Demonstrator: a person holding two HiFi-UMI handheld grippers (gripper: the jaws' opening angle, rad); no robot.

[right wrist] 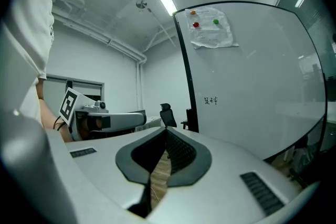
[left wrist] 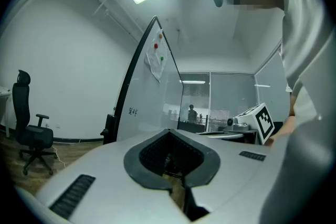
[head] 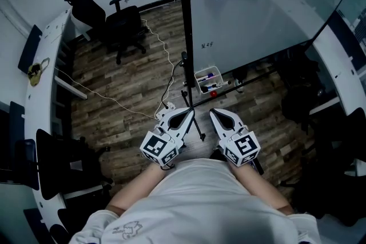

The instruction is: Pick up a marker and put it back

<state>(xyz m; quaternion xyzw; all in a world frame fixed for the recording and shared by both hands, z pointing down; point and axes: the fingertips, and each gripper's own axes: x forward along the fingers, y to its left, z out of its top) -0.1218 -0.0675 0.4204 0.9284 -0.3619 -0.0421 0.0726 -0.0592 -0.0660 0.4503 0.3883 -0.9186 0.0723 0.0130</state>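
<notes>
Seen from above, a person stands on a wood-plank floor [head: 120, 88] facing a whiteboard [head: 269, 14], holding a pair of tongs in each hand close to the body. An office chair [head: 123, 26] stands well off to the left.

The left tongs [head: 187, 115] point forward and a little rightward. Their own camera shows the two jaws pressed together with nothing between them.

Ahead of both tongs, by the lower edge of the whiteboard, sits a small white tray [head: 200, 75] holding the markers [head: 210, 75]. One has a purple or blue cap and another shows red. They are too small to tell for sure which way their long axes run, though they seem to lie slanted in the tray.

The right tongs [head: 215, 115] point forward and a little leftward. Their jaws are likewise closed and empty.

The tray lies straight ahead and well apart from both tips, almost in line with the right tongs, so the right hand looks slightly nearer. No marker has been picked up yet; whichever tongs reach would likely need to part their jaws first.
</notes>
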